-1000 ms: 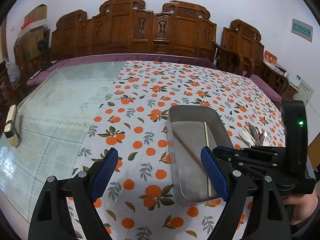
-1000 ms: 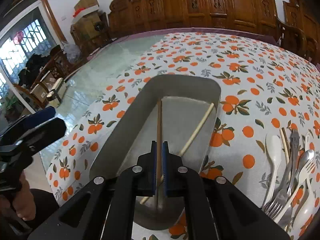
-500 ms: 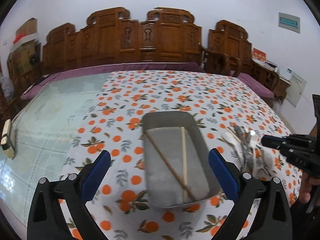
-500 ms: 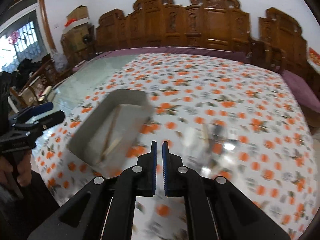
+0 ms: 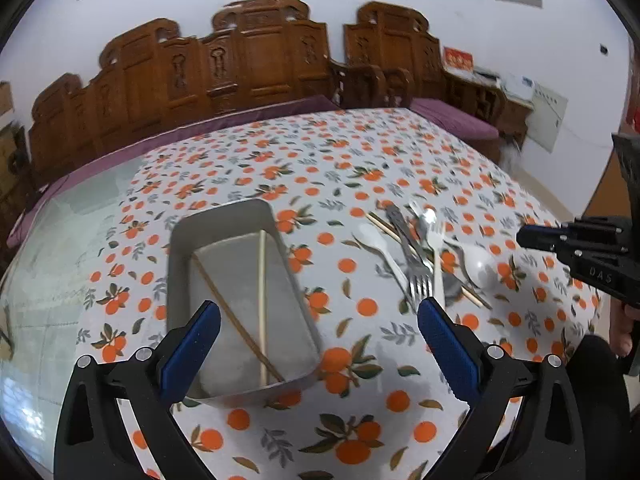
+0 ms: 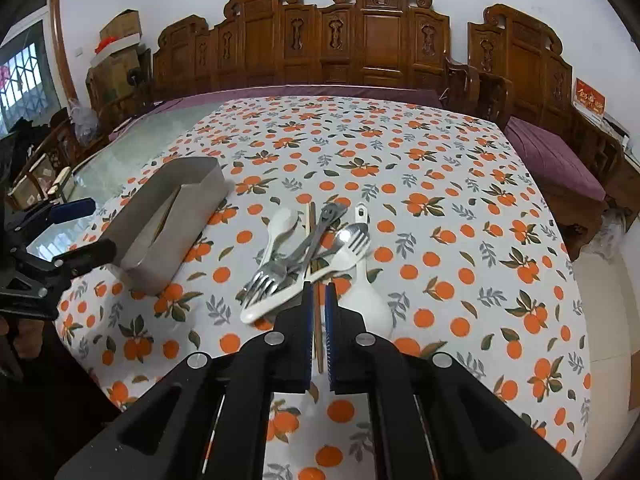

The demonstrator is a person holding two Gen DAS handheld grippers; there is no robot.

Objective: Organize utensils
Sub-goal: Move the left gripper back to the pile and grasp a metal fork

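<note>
While the orange-patterned tablecloth point(image 5: 360, 152) fills most of both views, a grey metal tray point(image 5: 224, 224) is seen left of centre in the left wrist view, with two chopsticks point(image 5: 262, 292) crossed inside it. A heap of forks and spoons point(image 6: 308, 248) is spread at the centre of the right wrist view, apart from the tray. The left gripper point(image 5: 318, 334) is held wide open at the lower edge, nothing between its blue pads. The right gripper point(image 6: 316, 300) is closed, empty, just over the heap's near end.
</note>
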